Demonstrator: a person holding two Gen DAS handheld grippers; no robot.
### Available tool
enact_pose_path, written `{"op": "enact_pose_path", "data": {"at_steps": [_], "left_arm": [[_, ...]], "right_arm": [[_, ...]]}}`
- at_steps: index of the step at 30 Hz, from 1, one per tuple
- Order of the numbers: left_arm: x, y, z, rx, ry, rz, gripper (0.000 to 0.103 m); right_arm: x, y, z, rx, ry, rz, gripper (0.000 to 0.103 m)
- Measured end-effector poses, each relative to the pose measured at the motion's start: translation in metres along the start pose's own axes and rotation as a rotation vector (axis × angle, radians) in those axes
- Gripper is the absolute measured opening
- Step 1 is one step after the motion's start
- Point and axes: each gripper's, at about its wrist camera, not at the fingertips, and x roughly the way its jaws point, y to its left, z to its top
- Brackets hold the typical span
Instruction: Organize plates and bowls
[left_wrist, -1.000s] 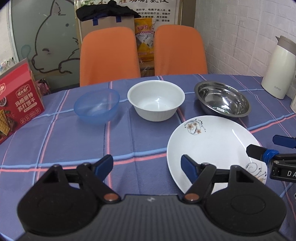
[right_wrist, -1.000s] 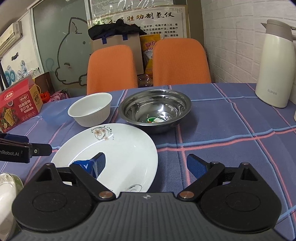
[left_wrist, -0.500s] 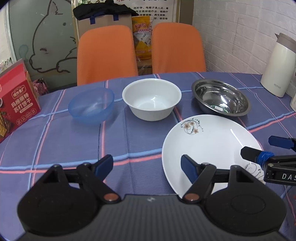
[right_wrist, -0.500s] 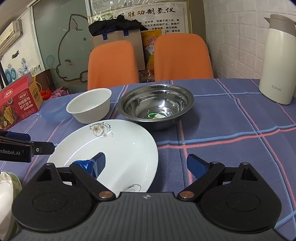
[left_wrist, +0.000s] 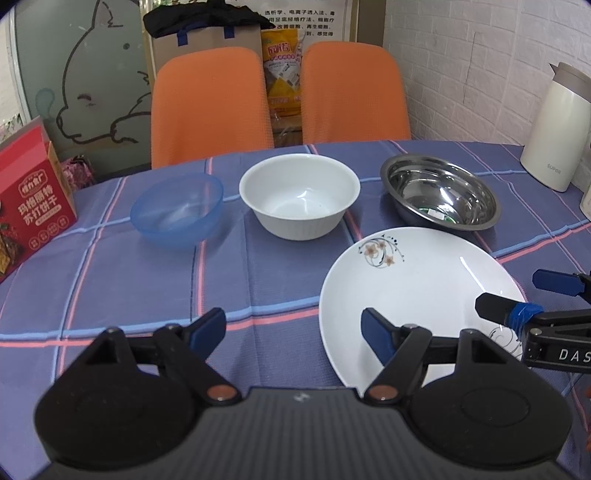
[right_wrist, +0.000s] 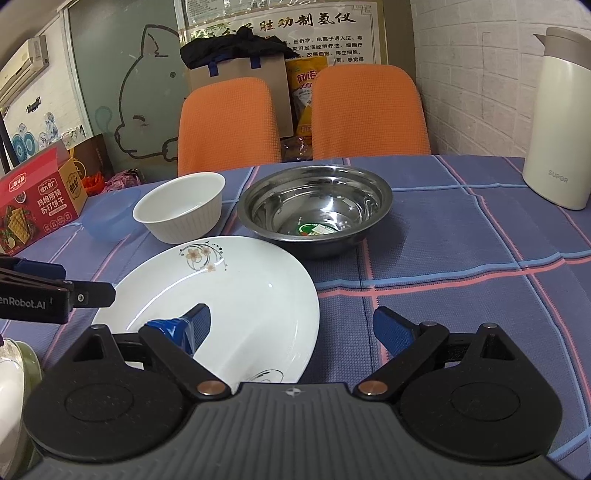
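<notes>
On the checked blue tablecloth, a blue plastic bowl (left_wrist: 177, 208), a white bowl (left_wrist: 299, 195) and a steel bowl (left_wrist: 439, 195) stand in a row. In front of the steel bowl lies a white flowered plate (left_wrist: 417, 295). My left gripper (left_wrist: 293, 326) is open, its right finger over the plate's left rim and its left finger over cloth. My right gripper (right_wrist: 291, 317) is open too, left finger above the plate (right_wrist: 221, 288) and right finger above cloth. Nothing is held. Each gripper shows in the other's view: right gripper (left_wrist: 513, 291), left gripper (right_wrist: 81, 282).
A red cracker box (left_wrist: 29, 206) stands at the table's left edge and a cream thermos jug (right_wrist: 561, 122) at the back right. Two orange chairs (left_wrist: 210, 107) are behind the table. A pale green and white object (right_wrist: 14, 373) sits near my right gripper's left side.
The left wrist view has slid a little, so the bowls and plate sit slightly further left in it. The right gripper has barely moved. Both jaws stand as wide as before.
</notes>
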Motion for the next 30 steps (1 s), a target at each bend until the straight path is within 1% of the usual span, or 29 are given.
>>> {"op": "enact_pose_path", "data": {"at_steps": [17, 30], "left_arm": [[0.007, -0.004, 0.002, 0.0, 0.022, -0.012, 0.074], [0.016, -0.012, -0.001, 0.011, 0.053, -0.015, 0.074]], "right_arm": [[0.008, -0.001, -0.001, 0.005, 0.018, 0.015, 0.082], [0.022, 0.007, -0.007, 0.0, 0.065, 0.049, 0.082]]}}
